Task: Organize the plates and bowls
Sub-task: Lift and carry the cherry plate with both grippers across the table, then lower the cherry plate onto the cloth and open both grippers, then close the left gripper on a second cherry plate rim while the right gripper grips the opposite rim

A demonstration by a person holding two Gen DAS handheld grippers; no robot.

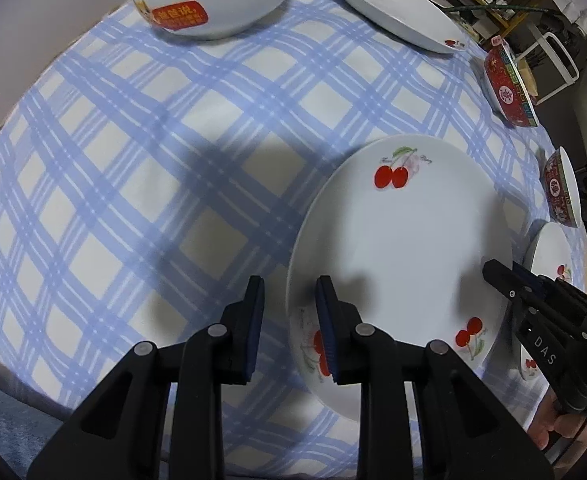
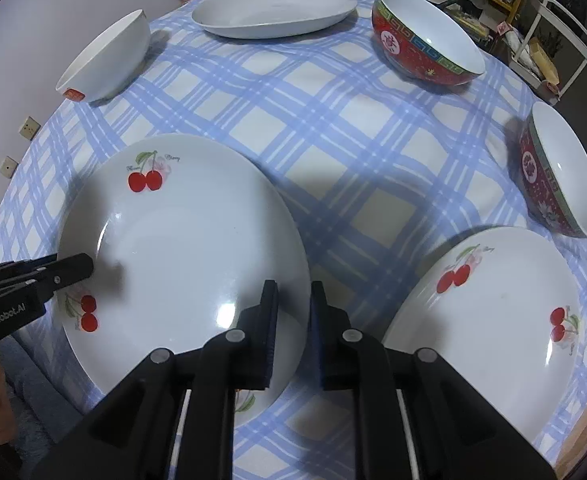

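Plates and bowls sit well apart on the blue checked tablecloth [image 2: 333, 148], so most of the sorting looks undone.

At far left stands the white bowl [image 2: 105, 60]. Its red sticker has Chinese characters too small to read.

The left gripper [image 1: 289, 320], marked "GenRobot.AI", points down over the left rim of the near cherry plate [image 2: 181, 248]. One finger is outside the rim and one above the plate, with a gap between the pads. I cannot tell whether they bite.

A second rim and a flower motif peek out beneath this plate, so it seems to rest on another. That would be one stack begun. The plate carries a script word, "Cherry".

Behind it lies the oval cherry dish [image 2: 277, 8], alone.

The right gripper [image 2: 293, 320], lettered "DAS", straddles the same plate's right rim. Its jaws are narrowly parted and its grip is equally unclear.

Further right are two red bowls, one at the back [image 2: 425, 44] and one at the edge [image 2: 561, 176]. Each has a Chinese character medallion, and they are not nested.

The right cherry plate [image 2: 493, 300] lies unstacked — likely next.
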